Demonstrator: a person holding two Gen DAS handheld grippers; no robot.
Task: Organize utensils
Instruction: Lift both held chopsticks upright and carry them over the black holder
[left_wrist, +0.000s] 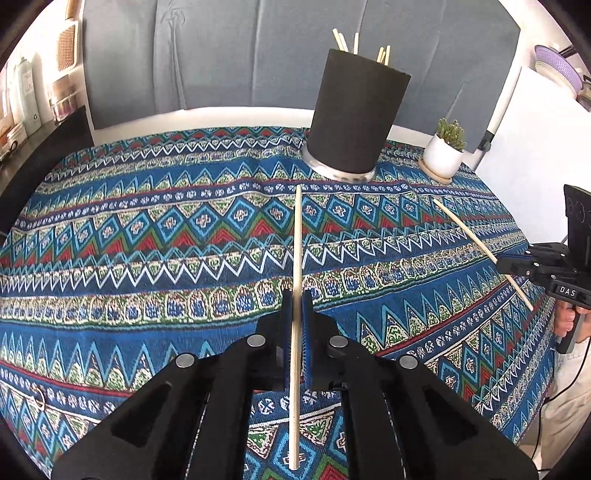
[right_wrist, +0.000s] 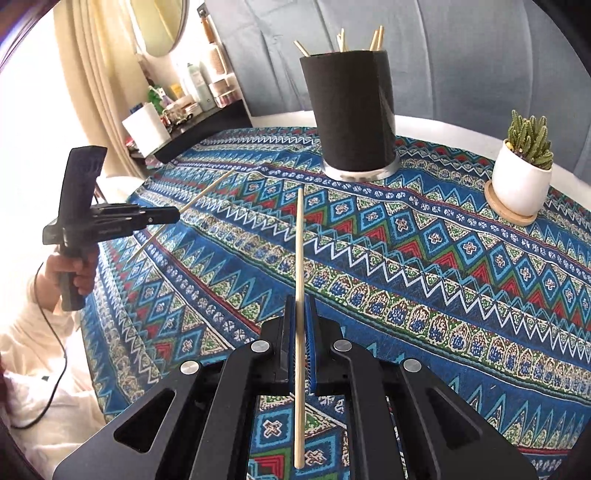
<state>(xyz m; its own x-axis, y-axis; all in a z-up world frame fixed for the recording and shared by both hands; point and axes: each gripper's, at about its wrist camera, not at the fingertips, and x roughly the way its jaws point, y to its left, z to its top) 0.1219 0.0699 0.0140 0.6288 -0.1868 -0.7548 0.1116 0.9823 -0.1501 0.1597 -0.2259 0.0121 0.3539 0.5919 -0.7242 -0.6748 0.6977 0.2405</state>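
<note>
Wooden chopstick (left_wrist: 296, 258) clamped in left gripper (left_wrist: 296, 299) jaws; another chopstick (right_wrist: 300, 266) in right gripper (right_wrist: 300, 306), marked "DAS". Black cylindrical holder (left_wrist: 356, 118), patterned woven cloth (left_wrist: 147, 240).

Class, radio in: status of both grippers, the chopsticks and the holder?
Left gripper and right gripper each shut on one chopstick, clear of the cloth. Black holder ahead, already holding several. Path open.
</note>
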